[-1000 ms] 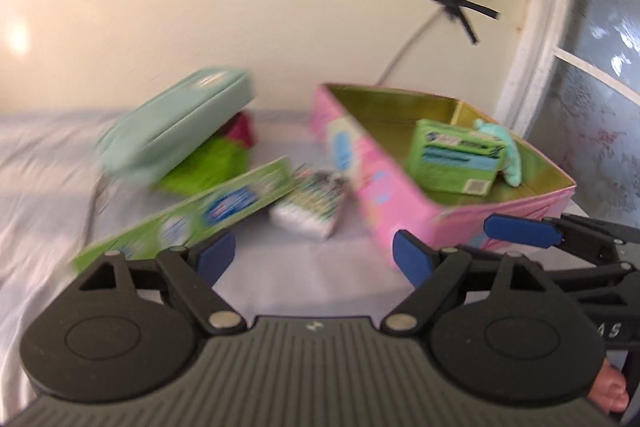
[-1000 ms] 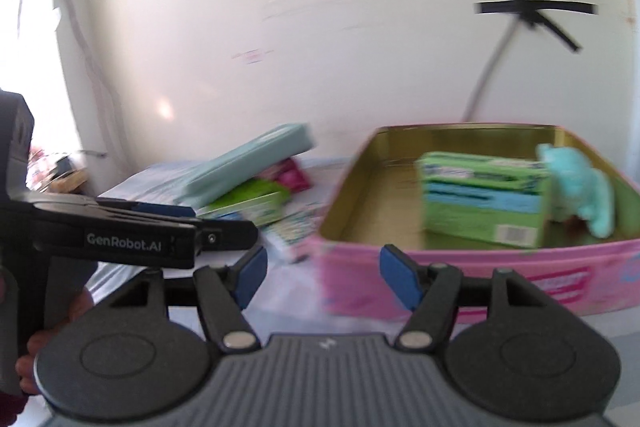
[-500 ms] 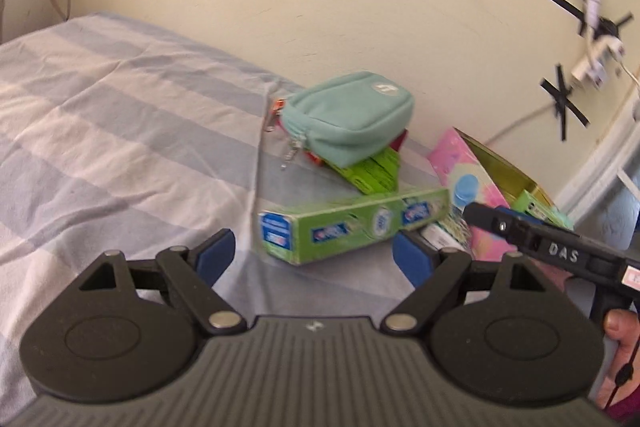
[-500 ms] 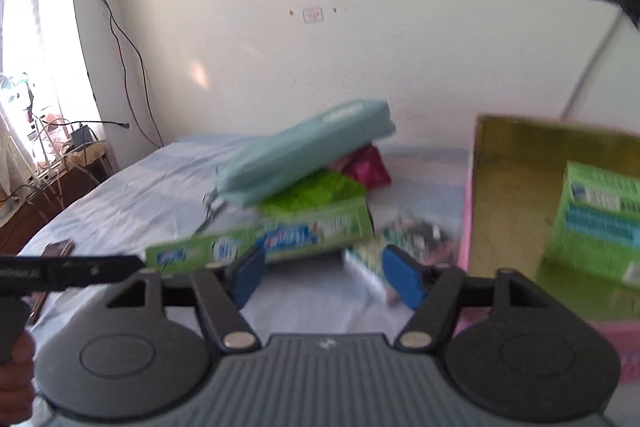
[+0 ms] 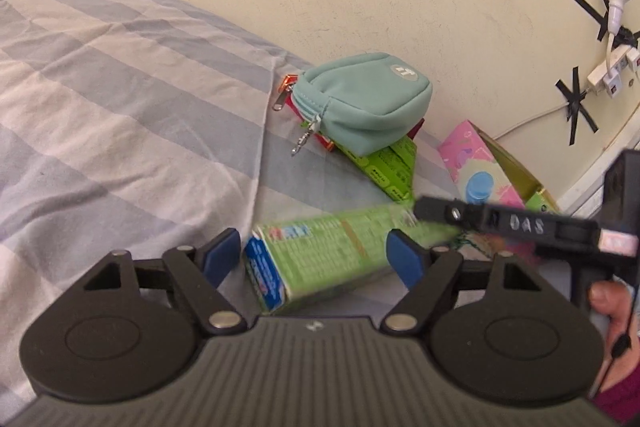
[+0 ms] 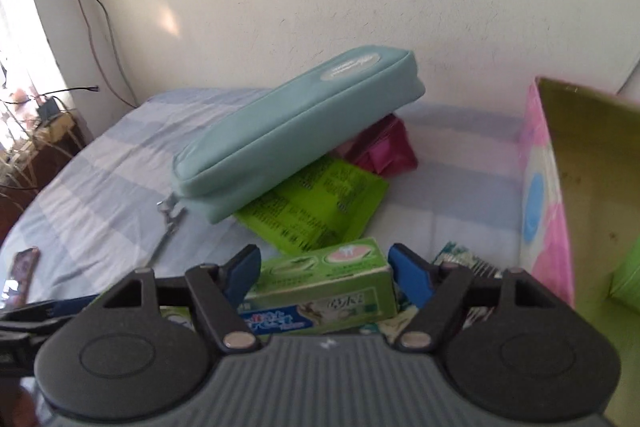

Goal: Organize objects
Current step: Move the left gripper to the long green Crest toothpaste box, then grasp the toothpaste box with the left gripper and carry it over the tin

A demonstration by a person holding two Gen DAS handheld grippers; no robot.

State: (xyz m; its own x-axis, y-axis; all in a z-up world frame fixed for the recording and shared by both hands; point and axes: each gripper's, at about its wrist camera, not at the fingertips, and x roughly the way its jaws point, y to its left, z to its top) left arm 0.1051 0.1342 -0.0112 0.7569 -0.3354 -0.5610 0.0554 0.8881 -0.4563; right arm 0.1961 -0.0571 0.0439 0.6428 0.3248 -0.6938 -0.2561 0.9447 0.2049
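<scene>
Both grippers hover over a bed covered with a blue-and-white striped sheet (image 5: 120,99).

Left gripper (image 5: 316,257): jaws spread apart, holding nothing. The green toothpaste box (image 5: 332,255) lies on the sheet between the blue pads, its blue end nearest the camera. No contact with either pad is visible.

Right gripper (image 6: 324,273): jaws spread apart, holding nothing. The other end of the toothpaste box (image 6: 320,291) sits between its pads; whether the pads touch the box cannot be determined.

Farther away, a teal zip pouch (image 6: 296,139) rests tilted on a flat lime-green packet (image 6: 316,215) and a magenta packet (image 6: 380,147). The pouch's zipper pull hangs toward the sheet on the left.

To the right stands an open pink box (image 6: 540,195) with a gold interior. A small patterned pack (image 6: 464,261) lies between the toothpaste box and the pink box.

In the left wrist view, the right gripper's black body (image 5: 516,227) crosses the frame at right, above the far end of the toothpaste box.
</scene>
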